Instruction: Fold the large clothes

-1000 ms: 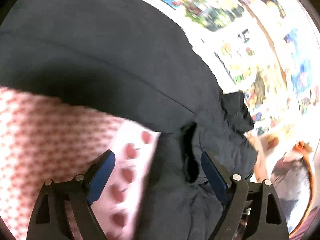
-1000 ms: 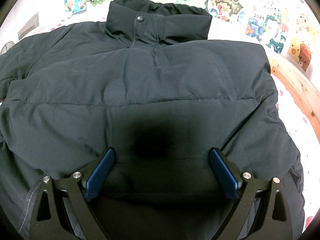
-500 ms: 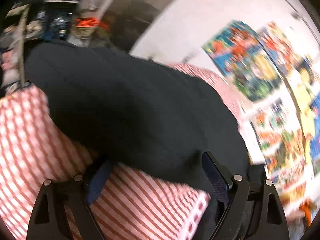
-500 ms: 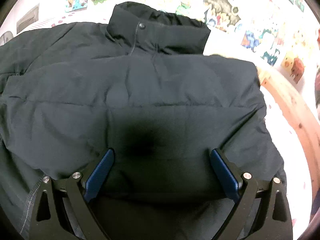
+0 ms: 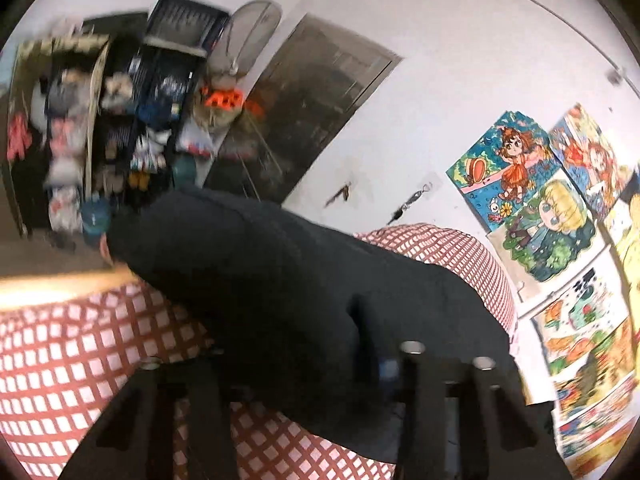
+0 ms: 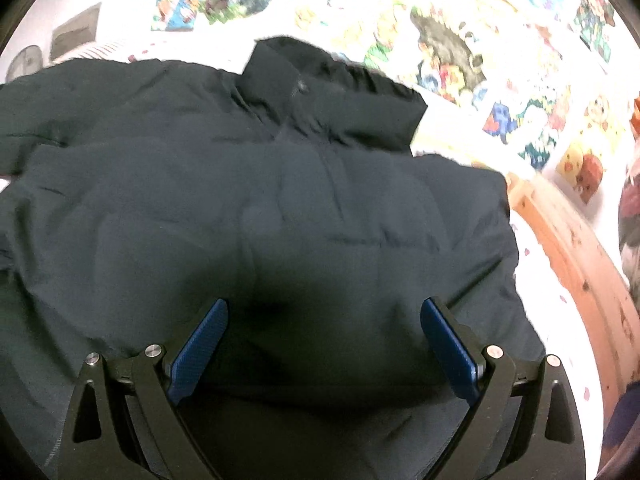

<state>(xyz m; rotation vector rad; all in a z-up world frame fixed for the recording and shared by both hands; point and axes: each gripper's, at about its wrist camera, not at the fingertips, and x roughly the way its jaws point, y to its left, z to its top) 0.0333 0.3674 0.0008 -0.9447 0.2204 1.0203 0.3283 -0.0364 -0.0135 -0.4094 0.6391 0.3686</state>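
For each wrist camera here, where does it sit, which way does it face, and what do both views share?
Left wrist: on the left gripper, facing the wall, over a dark jacket fold on checked bedding; jaws closing on the fold.
Right wrist: on the right gripper, facing the jacket's collar; jaws open.
Shared: jacket, wall drawings.

No readable text, cartoon posters (image 5: pixel 532 208) on the wall show only drawn figures, lettering blurred beyond reading, jacket (image 6: pixel 256 216) bears no legible label, brand or number
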